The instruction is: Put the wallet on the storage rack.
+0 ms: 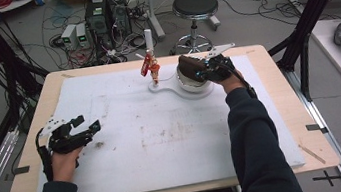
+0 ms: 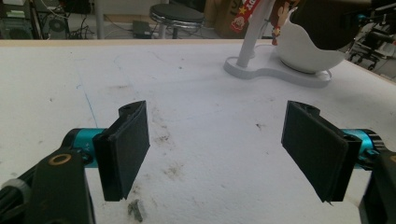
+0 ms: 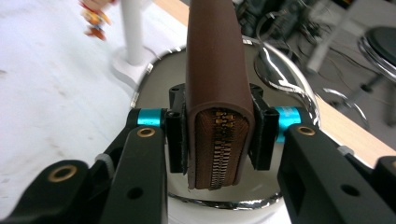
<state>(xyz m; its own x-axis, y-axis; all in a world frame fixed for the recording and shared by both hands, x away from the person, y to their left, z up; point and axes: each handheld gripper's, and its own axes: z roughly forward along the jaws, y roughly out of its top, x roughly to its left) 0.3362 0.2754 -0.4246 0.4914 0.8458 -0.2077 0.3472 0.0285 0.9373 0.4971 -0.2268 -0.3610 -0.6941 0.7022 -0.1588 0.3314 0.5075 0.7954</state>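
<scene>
My right gripper (image 1: 207, 69) is shut on a brown zip wallet (image 1: 189, 66), holding it just above a round bowl (image 1: 189, 84) at the far middle of the mat. In the right gripper view the wallet (image 3: 217, 84) stands on edge between the jaws of the right gripper (image 3: 217, 135), zipper end toward the camera, over the bowl's shiny metal inside (image 3: 280, 74). The bowl shares a white base with a thin white post (image 1: 148, 41) that carries a red and orange charm (image 1: 149, 64). My left gripper (image 1: 84, 127) rests open and empty at the mat's left; its pads (image 2: 126, 144) stand wide apart.
A stained white foam mat (image 1: 164, 137) covers the wooden table. A small grey crumb (image 2: 136, 210) lies near the left gripper. Beyond the table stand a black stool (image 1: 195, 6), computer cases (image 1: 106, 14) and tangled cables. A black frame strut (image 1: 308, 16) rises at the right.
</scene>
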